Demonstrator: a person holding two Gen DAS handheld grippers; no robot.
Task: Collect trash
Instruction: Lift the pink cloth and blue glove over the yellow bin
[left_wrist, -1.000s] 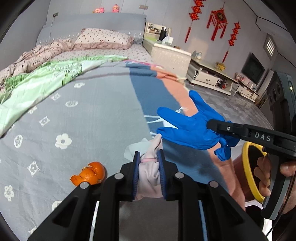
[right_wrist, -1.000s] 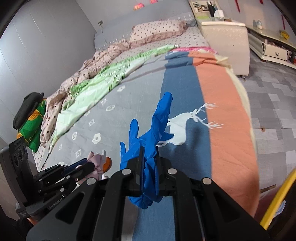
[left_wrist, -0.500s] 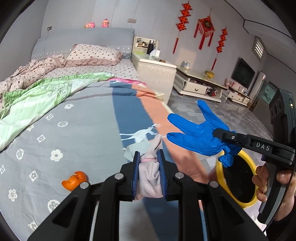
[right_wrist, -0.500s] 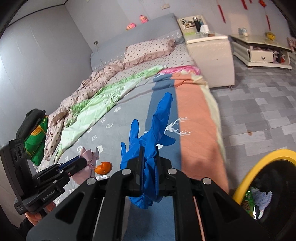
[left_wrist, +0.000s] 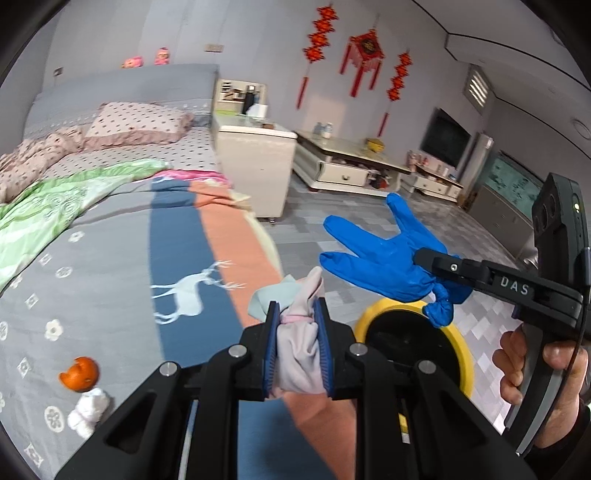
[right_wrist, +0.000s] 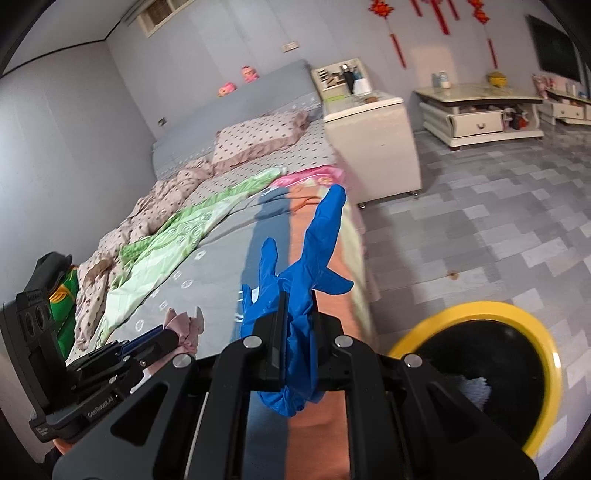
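Note:
My left gripper (left_wrist: 297, 314) is shut on a pale pink crumpled cloth (left_wrist: 299, 350), held over the bed's right edge. My right gripper (right_wrist: 297, 306) is shut on a blue rubber glove (right_wrist: 310, 258), which also shows in the left wrist view (left_wrist: 380, 258) above the bin. A yellow-rimmed black trash bin (left_wrist: 458, 354) stands on the floor beside the bed; in the right wrist view the bin (right_wrist: 550, 354) has trash inside. An orange peel (left_wrist: 79, 373) and a white tissue wad (left_wrist: 88, 410) lie on the grey bedspread.
The bed (left_wrist: 92, 266) fills the left side, with a green quilt (left_wrist: 44, 210) and pillow (left_wrist: 140, 122). A white nightstand (left_wrist: 255, 166) and low TV cabinet (left_wrist: 347, 166) stand on the tiled floor (right_wrist: 498, 229) beyond.
Both grippers have swung right, away from the bed toward the floor. The bin has come fully into view under them. Both keep their hold.

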